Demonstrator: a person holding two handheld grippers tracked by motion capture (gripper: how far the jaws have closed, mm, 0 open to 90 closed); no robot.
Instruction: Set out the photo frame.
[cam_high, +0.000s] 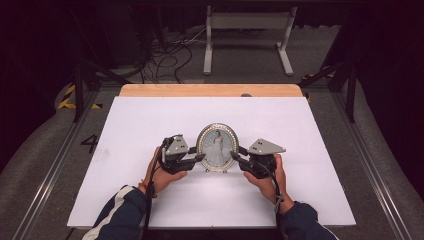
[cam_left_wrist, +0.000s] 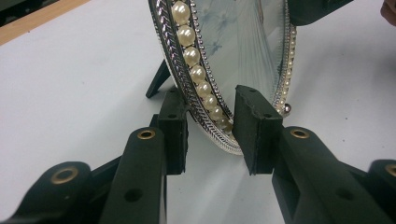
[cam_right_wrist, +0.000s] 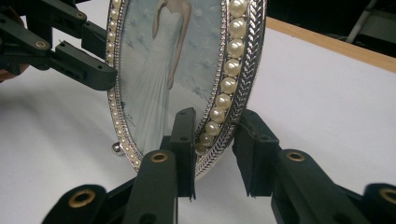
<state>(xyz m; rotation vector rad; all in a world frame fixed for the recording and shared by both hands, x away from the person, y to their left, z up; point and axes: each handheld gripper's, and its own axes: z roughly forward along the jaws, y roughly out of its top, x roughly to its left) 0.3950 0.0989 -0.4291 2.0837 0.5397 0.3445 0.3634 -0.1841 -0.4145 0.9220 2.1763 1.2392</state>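
I've got the oval picture frame (cam_high: 217, 147) standing upright near the middle of the white counter (cam_high: 150, 120), between my two grippers. My left gripper (cam_high: 200, 158) straddles its lower left rim, my right gripper (cam_high: 234, 157) its lower right rim. In both gripper views the fingers (cam_left_wrist: 257, 128) sit partly closed around the rim, one in front, one behind. Whether the pads actually press on it, I can't tell; I see a sliver of gap on each side.

Risk now: the rim is polished, braided silver metal, curved and slick, so a loose pinch could let it slide or twist. Squeeze unevenly and the pearl beads (cam_right_wrist: 229, 65) could chip, or the glassy photo face scratch. It rests on a thin dark back strut (cam_left_wrist: 159, 79) and small ball feet (cam_left_wrist: 287, 108), so I judge a sideways nudge tips it.
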